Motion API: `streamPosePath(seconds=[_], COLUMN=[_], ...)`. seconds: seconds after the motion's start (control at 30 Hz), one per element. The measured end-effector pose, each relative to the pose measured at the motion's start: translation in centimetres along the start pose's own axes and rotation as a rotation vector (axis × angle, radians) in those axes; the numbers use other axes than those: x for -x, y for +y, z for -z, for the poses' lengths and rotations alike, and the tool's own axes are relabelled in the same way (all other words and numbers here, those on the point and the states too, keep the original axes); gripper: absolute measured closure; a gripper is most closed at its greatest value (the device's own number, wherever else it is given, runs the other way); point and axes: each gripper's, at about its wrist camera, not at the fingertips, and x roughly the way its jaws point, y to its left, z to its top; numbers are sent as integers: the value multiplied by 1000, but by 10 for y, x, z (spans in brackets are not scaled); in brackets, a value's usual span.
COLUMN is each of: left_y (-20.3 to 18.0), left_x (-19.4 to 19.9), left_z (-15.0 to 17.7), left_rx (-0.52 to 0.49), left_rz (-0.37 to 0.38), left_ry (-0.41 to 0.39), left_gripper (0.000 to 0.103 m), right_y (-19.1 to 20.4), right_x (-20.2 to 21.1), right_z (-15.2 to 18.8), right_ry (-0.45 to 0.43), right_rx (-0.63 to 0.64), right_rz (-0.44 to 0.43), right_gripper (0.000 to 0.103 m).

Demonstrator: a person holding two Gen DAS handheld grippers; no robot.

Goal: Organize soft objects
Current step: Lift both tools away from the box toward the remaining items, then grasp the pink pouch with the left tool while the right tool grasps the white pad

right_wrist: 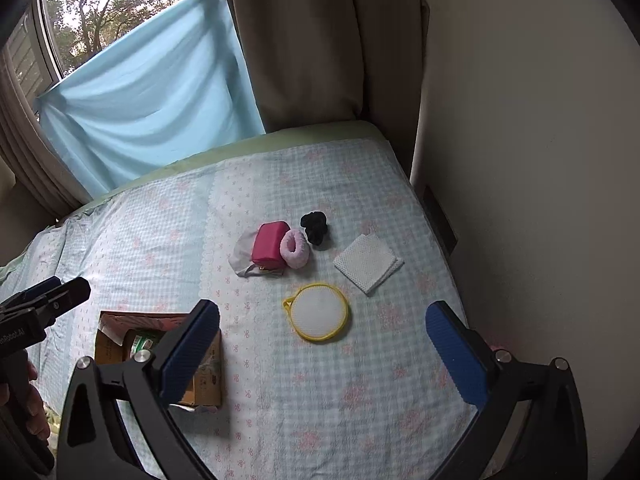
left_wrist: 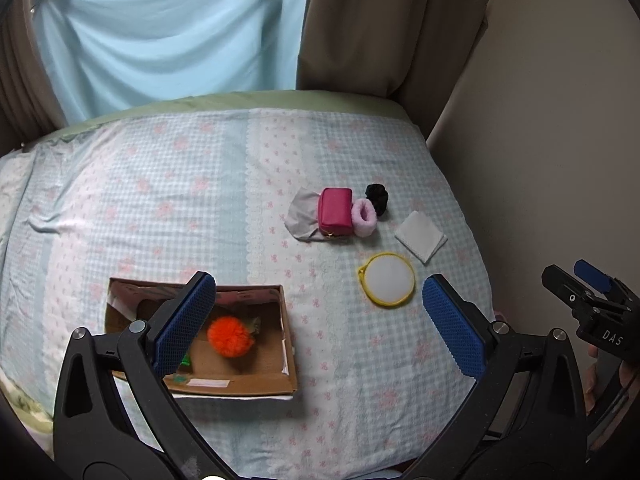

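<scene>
A cardboard box [left_wrist: 240, 384] lies on the bed at the lower left with an orange pompom [left_wrist: 230, 336] inside; the box also shows in the right wrist view [right_wrist: 208, 376]. On the sheet lie a pink pouch [left_wrist: 335, 216] on a grey cloth [left_wrist: 300, 216], a pink scrunchie [left_wrist: 364, 218], a black scrunchie [left_wrist: 377, 198], a folded white cloth [left_wrist: 421, 237] and a round yellow-rimmed pad [left_wrist: 387, 279]. My left gripper [left_wrist: 318, 320] is open and empty above the sheet between box and pad. My right gripper [right_wrist: 322, 344] is open and empty above the pad [right_wrist: 318, 312].
The bed [left_wrist: 160, 184] has a checked blue and pink sheet. A blue cloth [left_wrist: 160, 40] and beige curtains [left_wrist: 380, 20] hang behind it, and a wall [right_wrist: 540, 160] runs along its right side.
</scene>
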Motion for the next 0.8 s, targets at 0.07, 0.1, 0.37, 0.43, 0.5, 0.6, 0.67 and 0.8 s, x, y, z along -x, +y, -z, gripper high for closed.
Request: streamPosePath(seconds=[0.07, 0.1, 0.37, 0.43, 0.5, 0.6, 0.67, 0.8], left_y=[-5, -6, -4, -3, -2, -2, -2, -6], left_x=[-21, -32, -154, -189, -224, -281, -316, -383], left_z=[-13, -19, -80, -93, -105, -117, -123, -128], left_rx=[-7, -11, 3, 16, 25, 36, 48, 54], left_rz=[2, 4, 47, 53, 61, 69, 70, 56], left_ry=[22, 33, 172, 213, 259, 342, 391, 484], left_gripper=[0, 0, 0, 0, 0, 1, 1, 5], right_y=[-10, -14, -39, -46, -52, -62, -66, -74], right_x=[-17, -27, -112, -136, -161, -196, -219, -262], right_z=[-6, -9, -28, -30, -30, -30, -30, -27], right_ry=[9, 14, 71, 89, 110, 134, 148, 181], right_rx=[-3, -6, -49, -62, -78, -112, -125, -148], right_rz=[4, 9, 26, 33, 43, 51, 63, 80], right_gripper=[0, 0, 0, 0, 0, 0, 0, 0])
